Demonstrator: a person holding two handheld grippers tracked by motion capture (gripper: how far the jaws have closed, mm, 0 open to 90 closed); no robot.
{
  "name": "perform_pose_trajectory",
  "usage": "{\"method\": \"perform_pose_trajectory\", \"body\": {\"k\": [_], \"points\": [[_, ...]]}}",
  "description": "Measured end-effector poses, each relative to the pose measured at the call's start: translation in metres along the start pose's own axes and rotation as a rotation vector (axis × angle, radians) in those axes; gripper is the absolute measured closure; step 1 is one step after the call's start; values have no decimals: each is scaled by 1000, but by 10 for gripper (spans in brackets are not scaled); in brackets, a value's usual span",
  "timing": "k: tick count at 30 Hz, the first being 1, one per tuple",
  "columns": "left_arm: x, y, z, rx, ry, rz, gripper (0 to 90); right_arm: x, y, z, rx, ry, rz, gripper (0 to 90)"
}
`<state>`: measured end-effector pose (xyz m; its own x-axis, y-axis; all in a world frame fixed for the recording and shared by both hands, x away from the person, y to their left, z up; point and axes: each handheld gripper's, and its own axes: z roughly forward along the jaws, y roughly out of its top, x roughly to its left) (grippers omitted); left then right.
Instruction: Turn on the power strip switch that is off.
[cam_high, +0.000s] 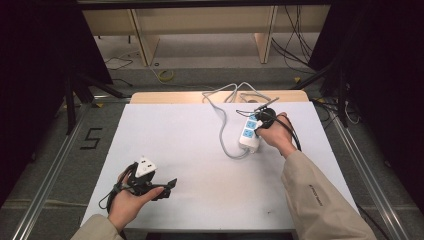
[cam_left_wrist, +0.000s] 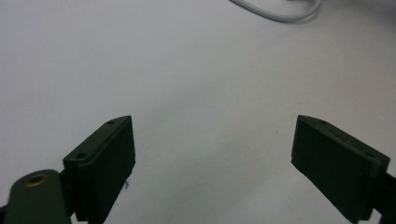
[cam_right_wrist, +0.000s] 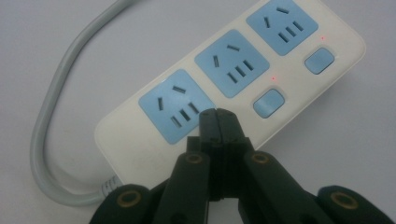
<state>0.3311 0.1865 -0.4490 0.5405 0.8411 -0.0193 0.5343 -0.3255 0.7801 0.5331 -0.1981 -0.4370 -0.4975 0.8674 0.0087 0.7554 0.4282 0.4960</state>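
Right gripper view has the right tongs (cam_right_wrist: 218, 116) pressed together, empty, tips right over the power strip (cam_right_wrist: 233, 70) on the bench (cam_right_wrist: 56, 37); pushing crooked could slide it, while the left tongs (cam_left_wrist: 212, 154) gape wide.

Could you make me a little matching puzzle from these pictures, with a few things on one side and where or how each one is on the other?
Things:
1. left claw
2. right claw
3. power strip
4. grey cable

States or places:
A. white with three blue sockets, lying on the table
B. jaws spread wide over bare table
C. curving away from the strip's end in a loop
D. jaws pressed together, tips over the strip by its nearest socket

Right pairs: 1-B, 2-D, 3-A, 4-C
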Motion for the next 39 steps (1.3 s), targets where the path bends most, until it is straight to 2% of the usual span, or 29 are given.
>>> {"method": "perform_pose_trajectory", "body": {"k": [19, 39], "points": [[0, 0, 0, 1, 0, 2, 132, 0, 2, 1, 18, 0, 8, 900], [0, 0, 0, 1, 0, 5, 132, 3, 4, 1, 35, -21, 2, 900]]}}
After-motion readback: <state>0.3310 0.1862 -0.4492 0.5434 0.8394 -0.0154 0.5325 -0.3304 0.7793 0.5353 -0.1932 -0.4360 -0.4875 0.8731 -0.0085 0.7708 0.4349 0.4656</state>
